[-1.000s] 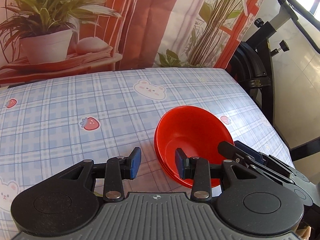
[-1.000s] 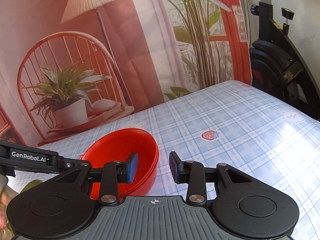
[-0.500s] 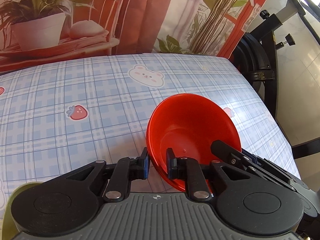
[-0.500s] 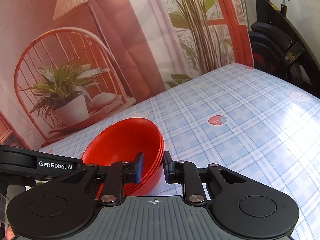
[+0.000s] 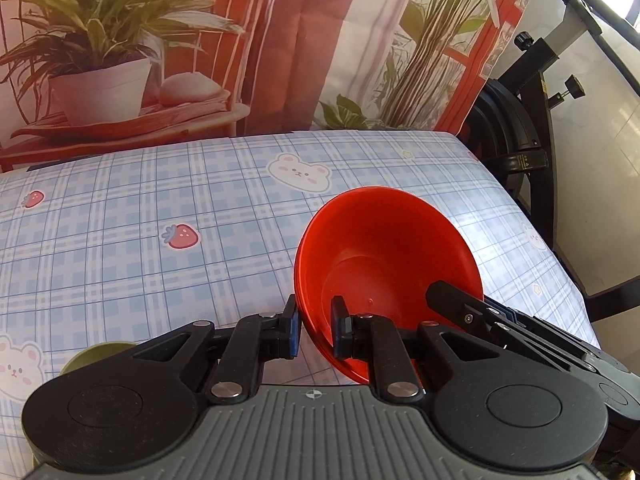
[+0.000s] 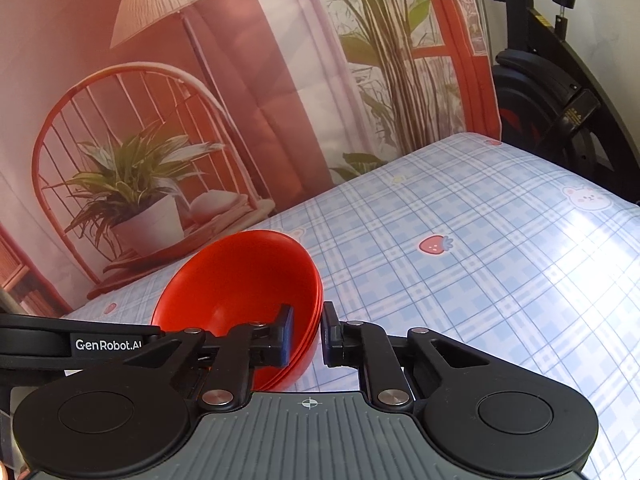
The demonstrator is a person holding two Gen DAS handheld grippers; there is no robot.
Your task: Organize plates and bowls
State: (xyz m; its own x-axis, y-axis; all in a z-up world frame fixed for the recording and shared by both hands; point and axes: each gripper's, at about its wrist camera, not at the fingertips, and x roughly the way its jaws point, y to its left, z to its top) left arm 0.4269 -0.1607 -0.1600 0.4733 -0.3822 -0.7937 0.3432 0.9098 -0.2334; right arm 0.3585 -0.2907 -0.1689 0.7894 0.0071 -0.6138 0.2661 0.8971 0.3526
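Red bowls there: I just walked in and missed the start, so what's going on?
A person holds two handheld grippers. The left gripper and the right gripper each have their jaws closed over opposite rims of a nested stack of red bowls, one finger inside and one outside. The stack looks tilted over the plaid tablecloth.

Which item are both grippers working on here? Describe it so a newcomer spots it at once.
On the blue plaid tablecloth printed with bears and strawberries, look near the right edge. A glossy red bowl stack sits pinched at opposite rims by the left gripper and right gripper. It is the only red dish; an olive-green rim lies nearby.
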